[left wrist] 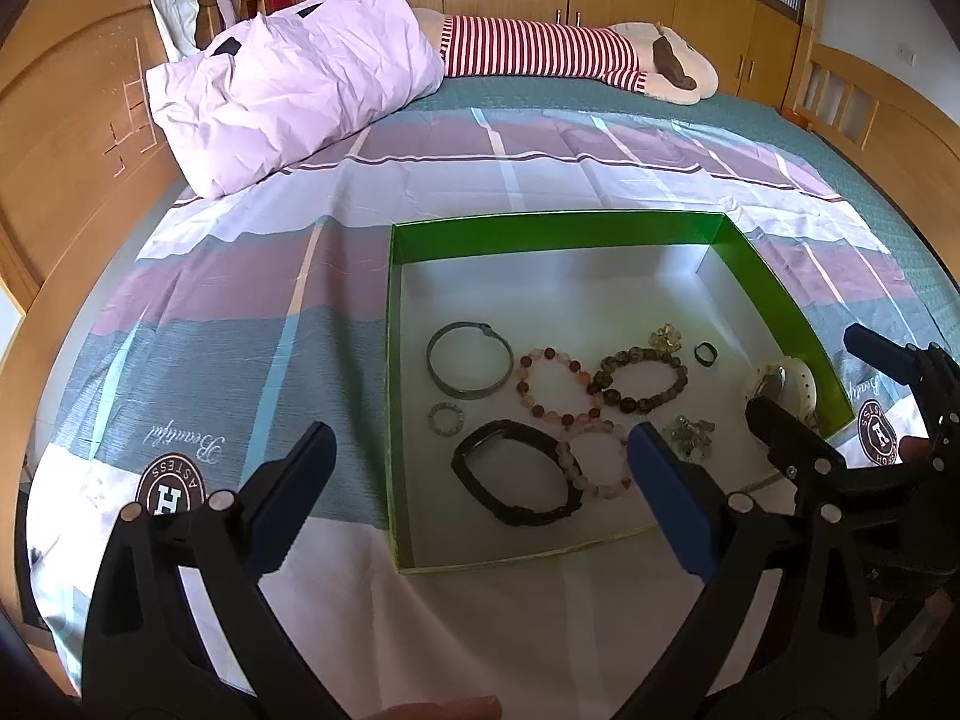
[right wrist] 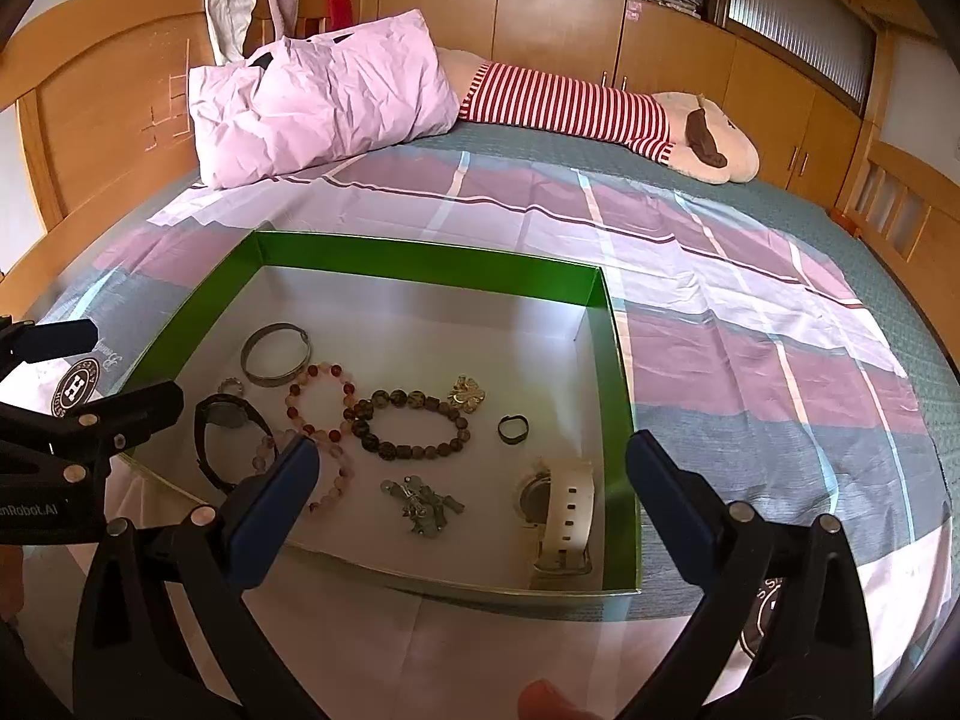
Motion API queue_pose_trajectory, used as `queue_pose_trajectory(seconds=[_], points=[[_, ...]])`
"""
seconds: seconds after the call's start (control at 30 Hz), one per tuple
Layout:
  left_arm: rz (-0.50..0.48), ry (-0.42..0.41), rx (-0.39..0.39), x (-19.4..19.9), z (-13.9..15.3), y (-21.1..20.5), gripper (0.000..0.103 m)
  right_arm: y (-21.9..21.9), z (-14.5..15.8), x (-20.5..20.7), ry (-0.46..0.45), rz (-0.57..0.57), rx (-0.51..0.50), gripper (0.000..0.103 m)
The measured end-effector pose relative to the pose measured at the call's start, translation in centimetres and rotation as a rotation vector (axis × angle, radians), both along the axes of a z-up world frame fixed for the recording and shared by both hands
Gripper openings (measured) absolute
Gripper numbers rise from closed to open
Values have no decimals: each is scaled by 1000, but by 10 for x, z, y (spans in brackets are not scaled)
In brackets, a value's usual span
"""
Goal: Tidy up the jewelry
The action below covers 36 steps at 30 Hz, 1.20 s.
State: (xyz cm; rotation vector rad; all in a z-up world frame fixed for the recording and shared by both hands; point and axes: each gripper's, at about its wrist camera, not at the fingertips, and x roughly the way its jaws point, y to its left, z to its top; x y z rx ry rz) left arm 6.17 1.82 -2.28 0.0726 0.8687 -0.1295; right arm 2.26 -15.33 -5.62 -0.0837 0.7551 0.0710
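A green box [left wrist: 540, 228] [right wrist: 420, 255] with a white floor lies on the bed and holds jewelry. Inside are a metal bangle [left wrist: 469, 360] [right wrist: 276, 355], a red bead bracelet [left wrist: 558, 387] [right wrist: 321, 402], a dark bead bracelet [left wrist: 645, 378] [right wrist: 411, 425], a black watch [left wrist: 516, 480] [right wrist: 225, 441], a white watch [left wrist: 780, 387] [right wrist: 564, 516], a dark ring [left wrist: 706, 354] [right wrist: 513, 429], a gold brooch [right wrist: 467, 393] and a silver charm piece [right wrist: 423, 504]. My left gripper [left wrist: 480, 474] is open and empty over the box's near edge. My right gripper [right wrist: 471, 480] is open and empty over the box's near right corner.
The box rests on a plaid sheet [left wrist: 240, 324] [right wrist: 750, 360]. A pink pillow [left wrist: 288, 84] [right wrist: 318, 102] and a striped plush toy [left wrist: 570, 54] [right wrist: 600, 108] lie at the far side. A wooden headboard [left wrist: 66, 138] stands on the left.
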Motion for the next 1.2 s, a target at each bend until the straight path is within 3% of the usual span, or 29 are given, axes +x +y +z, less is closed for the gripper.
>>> queue_pose_trajectory(seconds=[1.2], points=[[-7,19,1,0,-6,-6,100,-2,-5,1,4,-12,-19,102]])
